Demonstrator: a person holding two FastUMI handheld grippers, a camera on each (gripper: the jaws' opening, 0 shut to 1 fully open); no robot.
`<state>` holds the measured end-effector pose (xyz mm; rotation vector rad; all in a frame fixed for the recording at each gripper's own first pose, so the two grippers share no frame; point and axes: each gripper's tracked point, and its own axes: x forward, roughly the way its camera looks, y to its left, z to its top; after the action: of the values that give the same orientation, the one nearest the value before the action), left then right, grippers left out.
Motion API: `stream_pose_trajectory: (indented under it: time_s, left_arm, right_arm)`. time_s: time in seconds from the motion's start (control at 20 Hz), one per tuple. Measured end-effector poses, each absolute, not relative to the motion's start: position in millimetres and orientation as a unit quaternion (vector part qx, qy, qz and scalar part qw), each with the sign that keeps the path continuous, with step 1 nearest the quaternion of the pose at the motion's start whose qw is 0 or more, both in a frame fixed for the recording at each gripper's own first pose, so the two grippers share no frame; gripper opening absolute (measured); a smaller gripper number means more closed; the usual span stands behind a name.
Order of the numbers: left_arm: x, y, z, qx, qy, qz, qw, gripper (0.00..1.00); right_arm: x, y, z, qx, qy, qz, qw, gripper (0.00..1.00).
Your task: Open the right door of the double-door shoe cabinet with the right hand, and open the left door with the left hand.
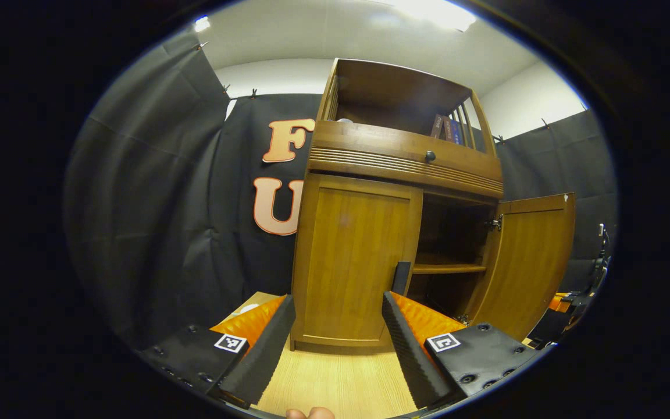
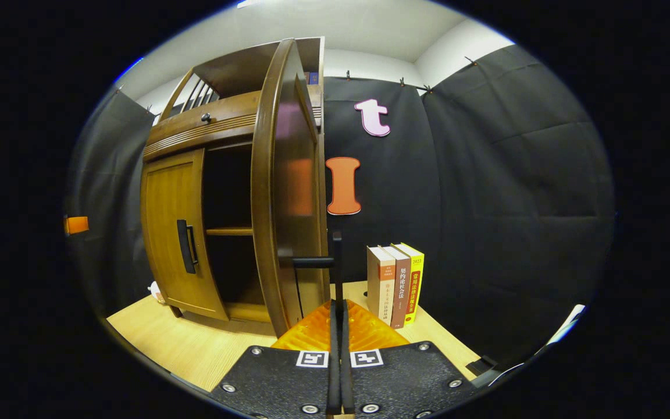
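Spread wide before the shut left door (image 1: 349, 262), the left gripper (image 1: 338, 326) holds nothing while the right door (image 1: 530, 262) stands swung out, and in the right gripper view the right gripper (image 2: 338, 317) is clamped on that door's upright handle (image 2: 337, 265), three books (image 2: 396, 285) standing just beside.

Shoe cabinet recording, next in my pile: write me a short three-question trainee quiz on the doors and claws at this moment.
1. True or false: the left door is already open.
2. Which claw is open? A: left claw. B: right claw.
3. Fill in: three ___ stand upright beside the open right door.
Key: 1 false; 2 A, the right claw is shut on the right door's handle; 3 books.
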<state>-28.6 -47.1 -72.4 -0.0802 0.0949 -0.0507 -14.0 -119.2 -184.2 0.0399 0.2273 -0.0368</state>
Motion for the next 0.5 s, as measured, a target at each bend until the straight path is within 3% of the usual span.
stream_pose_trajectory:
  time_s: [0.05,0.1,0.15,0.2,0.3,0.35,0.4,0.5]
  left_arm:
    - [-27.9,-51.1,-72.3,-0.038,0.046,-0.028,0.998,0.99]
    - [-26.0,-55.6,-72.2,-0.037,0.046,-0.030,0.998,0.99]
    - [-24.8,-60.7,-72.1,-0.037,0.045,-0.033,0.998,0.99]
    - [-24.4,-65.6,-72.2,-0.036,0.045,-0.036,0.998,0.99]
    - [-23.2,-73.3,-74.1,-0.035,0.046,-0.039,0.998,0.96]
    - [-21.9,-76.9,-75.5,-0.035,0.047,-0.041,0.997,0.97]
    - [-21.5,-79.4,-76.4,-0.035,0.049,-0.043,0.997,0.97]
    - [-20.1,-87.4,-79.4,-0.036,0.050,-0.047,0.997,0.97]
  right_arm:
    - [-13.9,-121.7,-184.2,0.024,0.112,-0.014,0.993,0.00]
    - [-13.8,-124.9,-184.4,0.026,0.112,-0.010,0.993,0.05]
    - [-13.9,-126.8,-184.3,0.027,0.110,-0.006,0.993,0.00]
    - [-13.9,-128.7,-183.4,0.029,0.110,-0.002,0.994,0.05]
    - [-12.6,-134.3,-183.8,0.034,0.109,0.005,0.993,0.05]
    - [-12.3,-136.6,-184.3,0.036,0.108,0.008,0.993,0.00]
    - [-11.8,-139.5,-184.2,0.038,0.108,0.012,0.993,0.05]
    - [-11.4,-143.3,-184.0,0.037,0.107,0.022,0.993,0.00]
